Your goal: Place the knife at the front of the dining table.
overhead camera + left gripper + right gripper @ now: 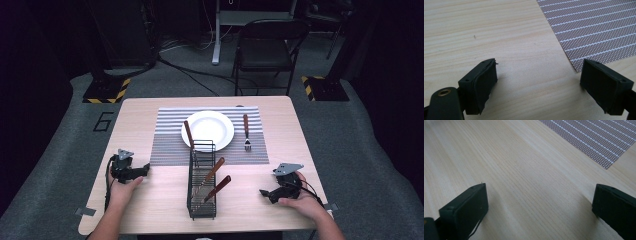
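My left gripper (146, 169) rests on the wooden table (150, 200) at the near left, its jaws spread wide with nothing between them (539, 87). At the near right lies my right gripper (263, 192), open and empty too (540, 212). Between them stands a black wire cutlery basket (201, 182) with two brown-handled utensils (215, 170) leaning in it. A third brown handle (188, 134) sticks up at the basket's far end. On the striped placemat (167, 145) sit a white plate (207, 130) and a fork (246, 132) with a brown handle, to the right of the plate.
A corner of the placemat (599, 30) lies just ahead of my left gripper, and its edge (599, 142) shows ahead of my right one. A black chair (267, 47) stands on the floor beyond the table's far edge.
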Demonstrator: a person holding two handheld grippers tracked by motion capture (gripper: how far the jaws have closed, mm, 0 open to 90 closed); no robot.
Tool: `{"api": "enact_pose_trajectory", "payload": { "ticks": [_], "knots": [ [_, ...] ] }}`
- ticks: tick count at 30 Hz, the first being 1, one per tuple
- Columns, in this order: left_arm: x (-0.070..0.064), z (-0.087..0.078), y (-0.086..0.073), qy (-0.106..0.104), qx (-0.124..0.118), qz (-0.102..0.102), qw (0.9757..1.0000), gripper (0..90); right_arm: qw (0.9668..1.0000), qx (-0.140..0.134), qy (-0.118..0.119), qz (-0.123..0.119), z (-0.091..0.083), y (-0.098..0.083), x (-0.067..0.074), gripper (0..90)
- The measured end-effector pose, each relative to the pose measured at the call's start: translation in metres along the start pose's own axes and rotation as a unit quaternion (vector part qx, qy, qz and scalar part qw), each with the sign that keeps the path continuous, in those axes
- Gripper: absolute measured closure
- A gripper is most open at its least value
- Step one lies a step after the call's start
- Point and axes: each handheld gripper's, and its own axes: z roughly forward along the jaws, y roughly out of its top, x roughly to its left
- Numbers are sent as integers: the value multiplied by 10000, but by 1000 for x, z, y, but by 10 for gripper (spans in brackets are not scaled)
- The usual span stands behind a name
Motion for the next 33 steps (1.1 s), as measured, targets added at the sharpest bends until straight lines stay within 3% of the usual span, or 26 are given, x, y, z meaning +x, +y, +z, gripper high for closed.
{"api": "enact_pose_trajectory", "payload": {
  "ticks": [11, 13, 17, 20, 27, 28, 33],
  "knots": [
    [-1, 0, 0, 12, -15, -40, 10000, 151, 10000, -1, 3, 1, 0, 0, 0, 0],
    [-1, -2, 2, -62, 79, -60, 9999, 159, 10000, -2, 3, 1, 0, 0, 0, 0],
    [-1, -6, 5, -117, 169, -56, 9998, 265, 10000, -2, 1, 0, 0, 0, 0, 0],
    [-5, -17, 11, -289, 214, -175, 9992, 338, 10000, 0, 4, 1, 0, 0, 0, 0],
    [-17, -34, 21, -473, 158, -230, 9985, 399, 10000, 0, 3, 1, 0, 0, 0, 0],
    [-21, -38, 23, -560, 125, -219, 9981, 409, 10000, 0, 4, -1, 0, 0, 0, 0],
    [-29, -49, 30, -597, 20, -83, 9982, 436, 10000, -2, 2, 5, 0, 0, 0, 0]
  ]
}}
